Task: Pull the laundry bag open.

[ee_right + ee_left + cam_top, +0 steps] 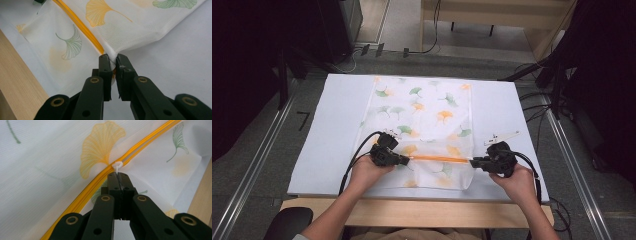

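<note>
White table cover bearing a ginkgo-print mesh bag. Right gripper is clamped on the bag's zipper-end corner; left gripper pinches the white zipper pull. Keep the orange zipper taut and draw along its line.

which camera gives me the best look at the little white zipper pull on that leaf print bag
The left gripper view: the white zipper pull sits close up on the orange zipper, pinched by the shut left gripper. The high view gives the zipper as a thin line, the pull too small to tell. The right gripper view shows the zipper's far end.
</note>
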`<state>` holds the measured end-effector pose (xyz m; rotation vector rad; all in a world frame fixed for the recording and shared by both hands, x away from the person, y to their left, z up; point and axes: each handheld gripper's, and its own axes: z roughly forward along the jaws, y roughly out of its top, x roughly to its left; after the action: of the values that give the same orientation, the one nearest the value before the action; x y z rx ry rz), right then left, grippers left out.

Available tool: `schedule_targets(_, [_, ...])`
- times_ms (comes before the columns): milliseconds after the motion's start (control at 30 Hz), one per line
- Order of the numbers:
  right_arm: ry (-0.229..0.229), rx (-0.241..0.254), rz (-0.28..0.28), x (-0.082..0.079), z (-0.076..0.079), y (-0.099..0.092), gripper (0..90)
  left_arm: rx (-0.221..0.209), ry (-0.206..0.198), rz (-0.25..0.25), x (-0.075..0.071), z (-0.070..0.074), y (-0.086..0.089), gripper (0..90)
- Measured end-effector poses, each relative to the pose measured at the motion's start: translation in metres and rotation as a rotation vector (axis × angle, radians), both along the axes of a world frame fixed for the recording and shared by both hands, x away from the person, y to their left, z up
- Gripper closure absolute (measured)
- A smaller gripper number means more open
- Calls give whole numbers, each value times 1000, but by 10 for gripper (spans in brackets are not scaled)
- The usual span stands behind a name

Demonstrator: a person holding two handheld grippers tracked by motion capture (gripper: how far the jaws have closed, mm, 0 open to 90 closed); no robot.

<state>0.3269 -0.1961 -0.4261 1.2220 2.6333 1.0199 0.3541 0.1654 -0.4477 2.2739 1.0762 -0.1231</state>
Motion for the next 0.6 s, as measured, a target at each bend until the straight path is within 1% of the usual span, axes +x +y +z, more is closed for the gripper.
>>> schedule_targets(67, [4,5,-2,0,0,1,851,1,3,6,0,1,3,900])
schedule_targets(100, [-2,7,5,1,0,1,851,2,-1,13,0,1,5,900])
schedule_targets(133, [-2,7,6,1,0,1,851,9,-2,7,-1,1,6,900])
schedule_targets(200, [-4,5,7,1,0,1,851,23,-7,15,-2,2,9,900])
schedule_targets(367, [1,7,3,1,0,0,851,2,6,32,-1,3,18,900])
schedule_targets(433, [0,5,7,1,0,0,851,2,3,28,-2,4,19,900])
schedule_targets(533, [6,3,0,1,0,1,851,-10,5,38,-3,4,20,900])
schedule_targets(600, [4,1,-2,1,-1,1,851,-11,4,33,-2,4,20,900])
